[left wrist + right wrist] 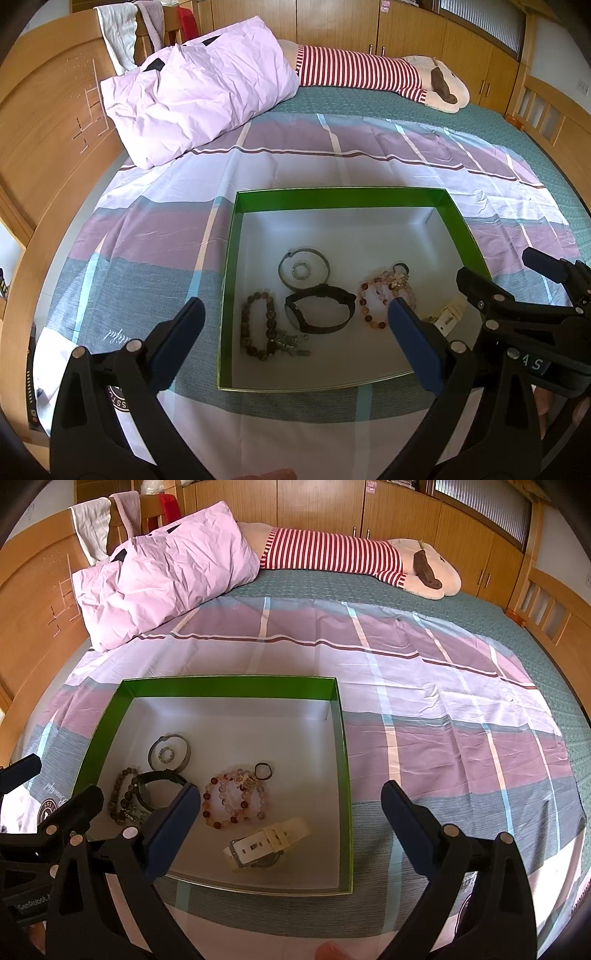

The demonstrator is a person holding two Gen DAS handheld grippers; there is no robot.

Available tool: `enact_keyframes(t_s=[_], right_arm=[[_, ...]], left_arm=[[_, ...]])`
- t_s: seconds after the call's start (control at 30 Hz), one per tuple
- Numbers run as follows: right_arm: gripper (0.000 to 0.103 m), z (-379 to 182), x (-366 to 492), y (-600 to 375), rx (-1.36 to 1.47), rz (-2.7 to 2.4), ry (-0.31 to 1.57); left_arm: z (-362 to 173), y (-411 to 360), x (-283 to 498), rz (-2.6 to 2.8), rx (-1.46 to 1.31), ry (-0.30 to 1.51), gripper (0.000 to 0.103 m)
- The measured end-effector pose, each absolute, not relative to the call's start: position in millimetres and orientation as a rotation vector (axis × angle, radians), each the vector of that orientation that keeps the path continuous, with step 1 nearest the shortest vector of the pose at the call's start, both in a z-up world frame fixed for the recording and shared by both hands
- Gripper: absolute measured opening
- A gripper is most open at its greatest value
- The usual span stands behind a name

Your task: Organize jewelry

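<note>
A green-rimmed box (465, 225) (341, 746) with a white floor sits on the bed. It holds a metal bangle (303, 256) (184, 743) around a small ring (300, 271), a black watch (319, 308) (159, 777), a dark bead bracelet (255, 325) (120, 797), pink bead bracelets (373, 299) (232, 797), a small dark ring (263, 770) and a white watch (269, 840). My left gripper (295, 314) is open and empty above the box's near part. My right gripper (291, 797) is open and empty over the box's near right side.
The box rests on a purple, white and grey checked sheet (147, 229) (443, 709). A pink pillow (199, 85) and a striped plush toy (369, 70) lie at the far side. Wooden bed frame (40, 129) runs along the left; cabinets stand behind.
</note>
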State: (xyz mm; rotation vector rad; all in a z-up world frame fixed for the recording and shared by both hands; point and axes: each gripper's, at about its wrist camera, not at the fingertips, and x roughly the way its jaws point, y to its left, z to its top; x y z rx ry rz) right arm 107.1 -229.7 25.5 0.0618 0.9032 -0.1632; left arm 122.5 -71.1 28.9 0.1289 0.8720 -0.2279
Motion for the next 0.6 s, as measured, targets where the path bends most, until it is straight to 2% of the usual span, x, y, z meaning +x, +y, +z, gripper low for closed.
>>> enact_keyframes(t_s=[0.6], right_arm=[[0.098,23.6,107.4,-231.2,0.054,-0.164,0.909]], left_arm=[[26.5,-72.1,123.9,-0.225,0.124,0.885,0.101]])
